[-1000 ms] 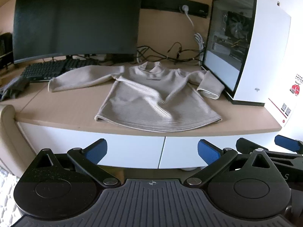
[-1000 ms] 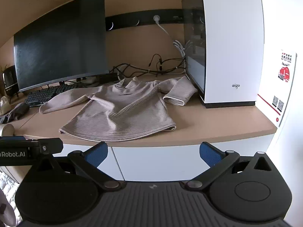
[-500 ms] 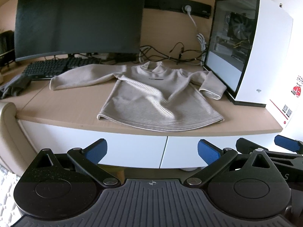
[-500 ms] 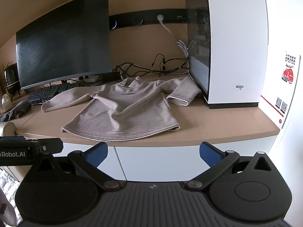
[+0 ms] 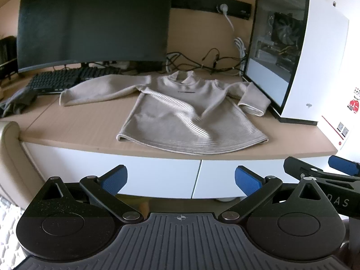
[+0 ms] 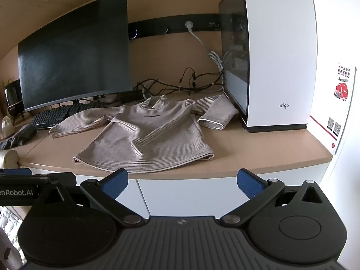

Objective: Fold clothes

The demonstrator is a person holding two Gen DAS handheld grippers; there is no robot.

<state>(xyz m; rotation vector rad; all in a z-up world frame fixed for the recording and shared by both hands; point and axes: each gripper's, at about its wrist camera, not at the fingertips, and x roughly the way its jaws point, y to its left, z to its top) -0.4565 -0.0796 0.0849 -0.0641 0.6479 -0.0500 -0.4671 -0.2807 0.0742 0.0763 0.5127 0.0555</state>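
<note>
Desk (image 5: pixel 78 126) w/ sweater (image 5: pixel 180 112) spread flat, prob. well beyond both wide-open, empty fingers (image 5: pixel 114 178).

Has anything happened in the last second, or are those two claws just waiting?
Both claws have crept a little closer to the desk; the view of it has grown slightly. Nothing was grabbed or released: the left claw and right claw stay open and empty. The sweater lies spread out, untouched, as before.
</note>
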